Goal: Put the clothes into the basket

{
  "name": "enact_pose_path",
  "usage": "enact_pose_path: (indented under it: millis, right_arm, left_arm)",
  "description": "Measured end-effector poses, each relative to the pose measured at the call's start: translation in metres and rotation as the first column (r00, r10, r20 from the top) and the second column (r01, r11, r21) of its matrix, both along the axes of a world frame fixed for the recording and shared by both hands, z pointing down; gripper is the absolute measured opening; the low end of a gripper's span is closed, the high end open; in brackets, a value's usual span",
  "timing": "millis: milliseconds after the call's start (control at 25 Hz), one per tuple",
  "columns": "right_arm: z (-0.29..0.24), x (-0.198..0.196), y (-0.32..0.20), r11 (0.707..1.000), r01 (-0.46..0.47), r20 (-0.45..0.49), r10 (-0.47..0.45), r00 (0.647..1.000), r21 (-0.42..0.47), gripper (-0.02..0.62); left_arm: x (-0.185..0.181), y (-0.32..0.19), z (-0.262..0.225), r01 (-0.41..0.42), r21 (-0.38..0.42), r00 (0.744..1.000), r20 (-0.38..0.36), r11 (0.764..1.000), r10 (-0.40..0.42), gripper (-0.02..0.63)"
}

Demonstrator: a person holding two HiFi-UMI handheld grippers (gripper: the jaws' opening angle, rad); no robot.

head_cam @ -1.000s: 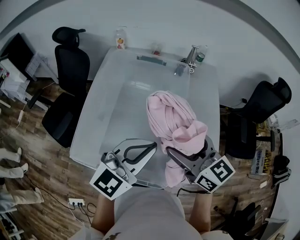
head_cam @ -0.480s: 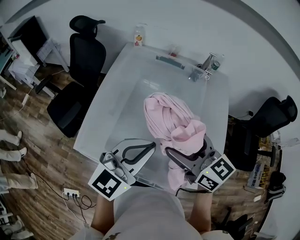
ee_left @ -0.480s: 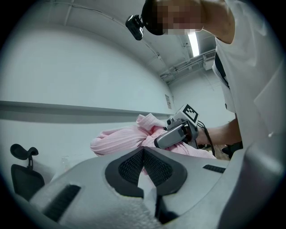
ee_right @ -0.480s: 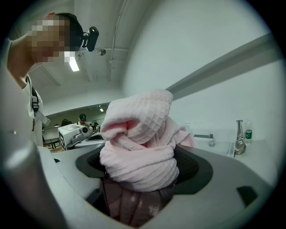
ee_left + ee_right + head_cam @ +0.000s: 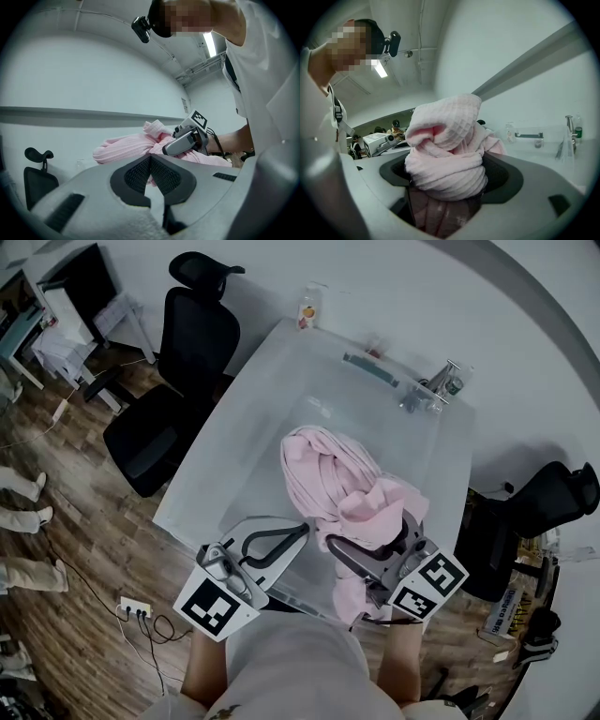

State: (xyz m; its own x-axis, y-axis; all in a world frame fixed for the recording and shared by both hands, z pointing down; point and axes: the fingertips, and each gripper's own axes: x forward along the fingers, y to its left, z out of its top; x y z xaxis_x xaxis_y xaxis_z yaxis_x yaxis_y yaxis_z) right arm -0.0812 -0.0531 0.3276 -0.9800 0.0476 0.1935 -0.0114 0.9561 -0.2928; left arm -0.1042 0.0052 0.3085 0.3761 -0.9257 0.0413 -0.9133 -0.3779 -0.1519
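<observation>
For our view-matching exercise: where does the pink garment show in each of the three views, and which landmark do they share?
Head view: pink garment at centre, heaped over the right gripper.
Left gripper view: pink garment mid-frame, beyond the jaws, beside the right gripper.
Right gripper view: pink garment dead centre, clamped between the jaws.
Shared landmark: the right gripper holding it.

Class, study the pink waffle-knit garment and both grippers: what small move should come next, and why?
Probably raise the right gripper, jaws clamped: the pink waffle-knit garment is bunched between its jaws, yet much of it seems to rest on the white table. The left gripper is shut and empty.
</observation>
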Motion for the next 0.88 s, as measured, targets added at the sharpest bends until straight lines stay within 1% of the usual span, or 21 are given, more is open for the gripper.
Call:
enact_pose_path:
  millis: [120, 240, 360, 600, 880]
  right_arm:
    - [0.007, -0.007, 0.001, 0.999, 0.033, -0.012, -0.033, 0.999, -0.016, 0.417]
    - [0.017, -0.030, 0.008, 0.997, 0.065, -0.022, -0.066, 0.998, -0.043, 0.417]
    - [0.026, -0.045, 0.015, 0.994, 0.097, -0.034, -0.099, 0.994, -0.058, 0.417]
    - [0.045, -0.060, 0.021, 0.985, 0.148, -0.077, -0.155, 0.985, -0.088, 0.417]
    - [0.063, -0.076, 0.033, 0.970, 0.216, -0.127, -0.229, 0.965, -0.114, 0.417]
  left_arm:
    - [-0.003, 0.001, 0.000, 0.028, -0.006, 1.000, 0.000, 1.000, -0.028, 0.005]
    - [-0.023, 0.009, 0.004, 0.056, -0.010, 0.998, -0.004, 0.998, -0.056, 0.005]
    - [-0.035, 0.016, 0.010, 0.084, -0.021, 0.996, -0.007, 0.996, -0.084, 0.005]
    - [-0.048, 0.022, 0.016, 0.133, -0.042, 0.991, -0.013, 0.990, -0.134, 0.005]
    - [-0.058, 0.029, 0.025, 0.180, -0.055, 0.983, -0.031, 0.982, -0.181, 0.005]
